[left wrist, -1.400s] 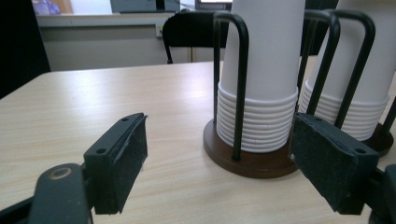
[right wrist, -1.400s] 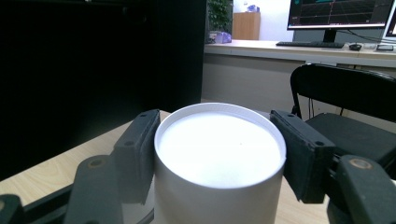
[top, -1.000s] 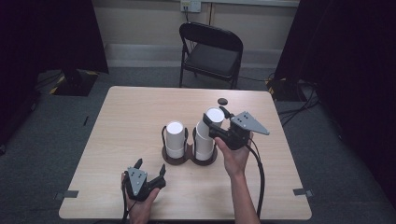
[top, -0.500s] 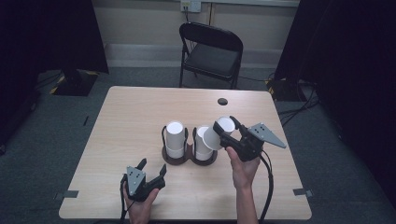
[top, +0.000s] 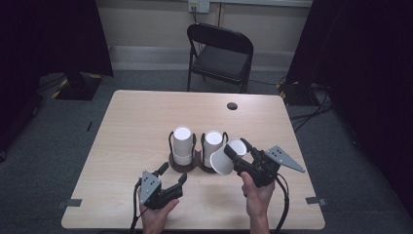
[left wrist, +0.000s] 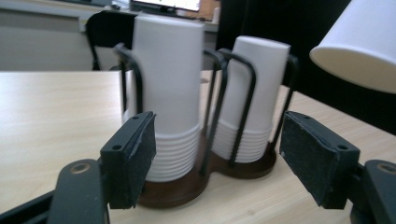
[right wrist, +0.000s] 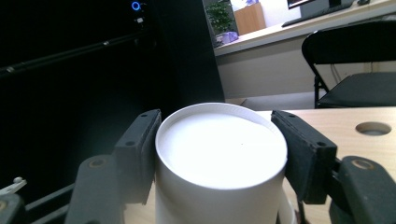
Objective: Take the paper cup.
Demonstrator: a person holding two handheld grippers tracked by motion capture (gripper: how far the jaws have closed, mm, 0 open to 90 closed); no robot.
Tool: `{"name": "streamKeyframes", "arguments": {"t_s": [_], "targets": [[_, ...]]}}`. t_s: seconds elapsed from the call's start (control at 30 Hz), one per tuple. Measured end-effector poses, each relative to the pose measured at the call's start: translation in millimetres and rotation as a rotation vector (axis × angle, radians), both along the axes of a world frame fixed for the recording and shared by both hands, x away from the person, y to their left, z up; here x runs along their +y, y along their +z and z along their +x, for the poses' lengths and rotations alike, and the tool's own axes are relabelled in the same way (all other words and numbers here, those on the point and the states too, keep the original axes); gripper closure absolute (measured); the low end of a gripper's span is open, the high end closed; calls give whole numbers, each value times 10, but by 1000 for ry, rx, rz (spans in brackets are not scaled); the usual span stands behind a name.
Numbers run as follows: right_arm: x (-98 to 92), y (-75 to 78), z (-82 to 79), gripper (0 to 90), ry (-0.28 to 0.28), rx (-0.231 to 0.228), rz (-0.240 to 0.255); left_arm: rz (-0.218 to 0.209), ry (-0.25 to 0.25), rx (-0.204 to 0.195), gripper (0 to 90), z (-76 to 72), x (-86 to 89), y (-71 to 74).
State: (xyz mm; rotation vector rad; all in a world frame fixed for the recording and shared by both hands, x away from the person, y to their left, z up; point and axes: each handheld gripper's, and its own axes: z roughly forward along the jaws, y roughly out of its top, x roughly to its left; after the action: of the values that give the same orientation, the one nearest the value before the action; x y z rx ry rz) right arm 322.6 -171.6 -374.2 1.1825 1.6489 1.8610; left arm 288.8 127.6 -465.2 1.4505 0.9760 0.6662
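Right now the left tool (top: 171, 174) sits low near the front edge of the counter (top: 122, 146). Its jaws have just been closing a little but stay wide apart, and nothing is between them. Beside it, the right tool (top: 234, 147) squeezes one white paper cup (top: 225, 157) on both sides and holds it up, tipped over sideways, just right of the cup holder (top: 187, 163). A bit farther back, two tall stacks of white cups (top: 182, 144) stand upside down in that dark holder. Behind the counter waits a black chair (top: 220, 53). I think the thin cup could get squashed if the squeeze is too hard, or it could bump the near stack and knock it
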Motion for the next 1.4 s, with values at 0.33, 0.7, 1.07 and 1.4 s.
{"name": "streamKeyframes", "arguments": {"t_s": [0.33, 0.7, 1.07, 1.4], "targets": [[-24, -169, -47, 351, 62, 88, 111, -12, -131, -49, 339, -1, -179, 83], [107, -239, -46, 350, 203, 184, 217, 4, -194, -119, 371, -31, -343, 101], [85, -288, 7, 349, 268, 288, 292, 39, -223, -228, 485, -57, -465, 85], [129, -292, 32, 347, 321, 369, 298, 51, -211, -290, 641, -115, -537, 114]]}}
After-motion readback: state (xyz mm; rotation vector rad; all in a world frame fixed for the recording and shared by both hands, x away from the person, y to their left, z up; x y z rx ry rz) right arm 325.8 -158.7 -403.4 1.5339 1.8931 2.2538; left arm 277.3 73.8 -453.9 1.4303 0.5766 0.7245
